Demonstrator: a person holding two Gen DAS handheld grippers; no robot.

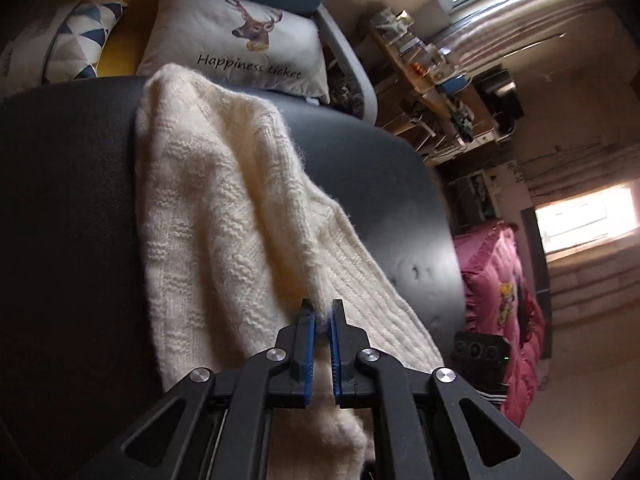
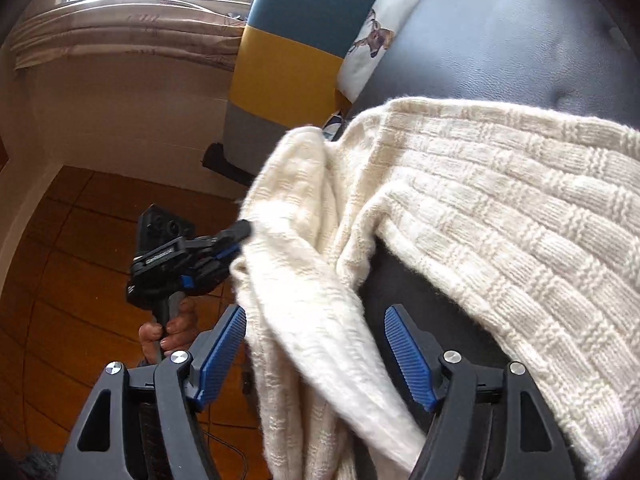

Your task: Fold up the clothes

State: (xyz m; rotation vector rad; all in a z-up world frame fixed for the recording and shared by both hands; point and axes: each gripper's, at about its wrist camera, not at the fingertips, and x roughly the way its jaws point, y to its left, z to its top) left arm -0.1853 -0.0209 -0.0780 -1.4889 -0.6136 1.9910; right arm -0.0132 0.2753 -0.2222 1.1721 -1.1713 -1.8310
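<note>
L gripper (image 1: 322, 314) pinching sweater (image 1: 224, 208) edge | R gripper (image 2: 316, 340) wide, sleeve between, unclamped | risk: we tug, fuzzy knit slips, slides off seat (image 1: 72, 200)

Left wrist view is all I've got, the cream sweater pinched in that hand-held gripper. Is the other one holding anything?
Observer: No. The right hand-held gripper is open, with a hanging fold of the cream sweater between its blue pads, not pressed.
Operator: Can you see my left one from there?
Observer: Yes, the left hand-held gripper bites the sweater's edge out past the black seat, over a wooden floor.
Operator: And the rest of the sweater?
Observer: Its wide body lies spread on the seat, to the right in the right wrist view.
</note>
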